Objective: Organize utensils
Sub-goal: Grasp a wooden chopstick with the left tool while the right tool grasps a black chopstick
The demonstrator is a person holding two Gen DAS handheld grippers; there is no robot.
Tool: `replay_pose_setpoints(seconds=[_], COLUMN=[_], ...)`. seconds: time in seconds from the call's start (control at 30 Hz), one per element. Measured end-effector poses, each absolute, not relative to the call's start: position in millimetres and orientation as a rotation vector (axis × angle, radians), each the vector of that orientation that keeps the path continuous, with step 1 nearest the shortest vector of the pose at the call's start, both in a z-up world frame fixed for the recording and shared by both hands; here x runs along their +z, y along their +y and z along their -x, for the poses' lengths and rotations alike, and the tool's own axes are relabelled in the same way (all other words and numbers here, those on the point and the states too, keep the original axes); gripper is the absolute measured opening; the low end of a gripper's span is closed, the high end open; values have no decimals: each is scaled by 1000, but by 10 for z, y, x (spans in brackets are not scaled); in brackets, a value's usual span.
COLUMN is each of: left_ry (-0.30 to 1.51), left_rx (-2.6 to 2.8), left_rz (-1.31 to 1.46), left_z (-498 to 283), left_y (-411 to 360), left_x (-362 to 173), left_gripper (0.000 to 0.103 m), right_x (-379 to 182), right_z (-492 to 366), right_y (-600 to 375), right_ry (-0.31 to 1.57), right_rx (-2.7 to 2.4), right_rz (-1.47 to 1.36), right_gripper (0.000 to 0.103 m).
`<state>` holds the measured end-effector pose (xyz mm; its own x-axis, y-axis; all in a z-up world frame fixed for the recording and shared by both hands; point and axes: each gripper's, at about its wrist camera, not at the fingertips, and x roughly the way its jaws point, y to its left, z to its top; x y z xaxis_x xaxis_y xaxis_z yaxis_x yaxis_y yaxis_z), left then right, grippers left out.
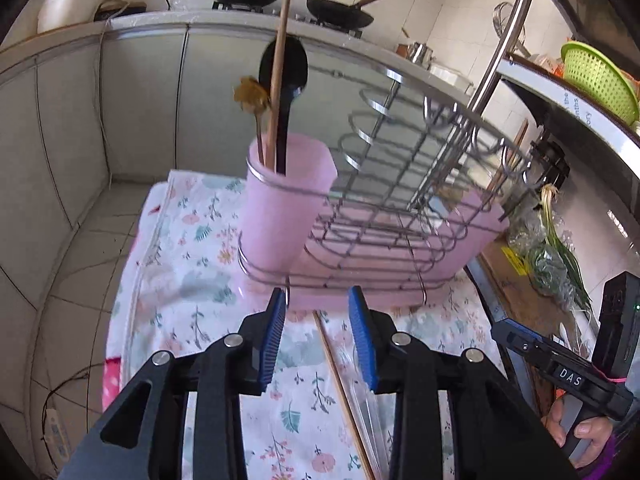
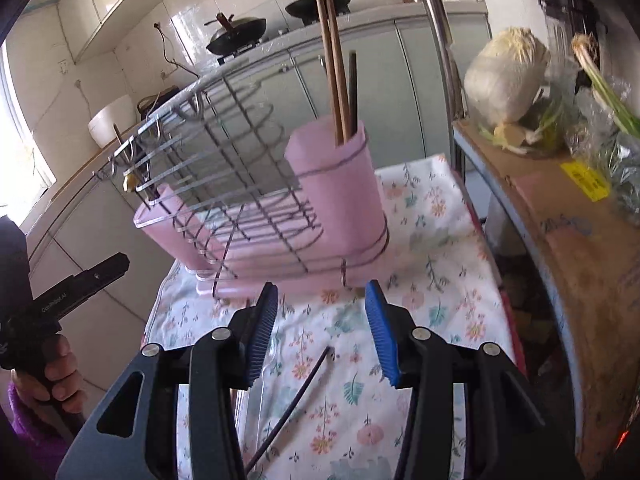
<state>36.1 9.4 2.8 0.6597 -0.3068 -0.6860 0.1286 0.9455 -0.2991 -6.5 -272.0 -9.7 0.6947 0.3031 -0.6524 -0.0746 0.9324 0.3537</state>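
Observation:
A wire dish rack (image 1: 400, 168) with pink holders stands on a floral cloth (image 1: 200, 264). The left pink cup (image 1: 280, 208) holds a black spoon (image 1: 284, 76), a wooden chopstick (image 1: 278, 80) and a gold-headed utensil (image 1: 250, 94). My left gripper (image 1: 318, 336) is open above a wooden chopstick (image 1: 340, 392) lying on the cloth. In the right wrist view the right pink cup (image 2: 340, 200) holds brown chopsticks (image 2: 330, 56) and a dark one. My right gripper (image 2: 320, 336) is open above a dark chopstick (image 2: 296, 396) on the cloth.
A shelf unit at the right holds a green basket (image 1: 600, 80), a cabbage (image 2: 504, 76) and green onions (image 1: 560, 248). A counter with two woks (image 1: 340, 10) runs behind. Tiled floor (image 1: 72, 264) lies left of the table. A clear plastic item (image 1: 364, 412) lies beside the wooden chopstick.

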Motion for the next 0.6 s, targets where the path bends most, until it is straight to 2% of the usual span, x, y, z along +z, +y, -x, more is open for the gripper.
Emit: replay_pose_setpoints(seconds=[0.1,0.2,0.3,0.6], left_ry=[946,1065,1146,1253], left_rx=[-272,-274,-272,-234], left_rz=[257,257,260,220], left_z=[-440,-546,-648,-885], left_y=[-18,-136,-223,-446], left_x=[-215,-445,-634,-967], left_gripper=[22,15,13,13], right_x=[-297,-476,-632,-817], right_z=[115,118,105,0], right_y=[-2659,-2625,-2622,-2678], right_ry=[863,941,1005,1093], right_rx=[238,249,265,291], right_rz=[-343,-387,-447,-533], right_gripper=[44,33,24,23])
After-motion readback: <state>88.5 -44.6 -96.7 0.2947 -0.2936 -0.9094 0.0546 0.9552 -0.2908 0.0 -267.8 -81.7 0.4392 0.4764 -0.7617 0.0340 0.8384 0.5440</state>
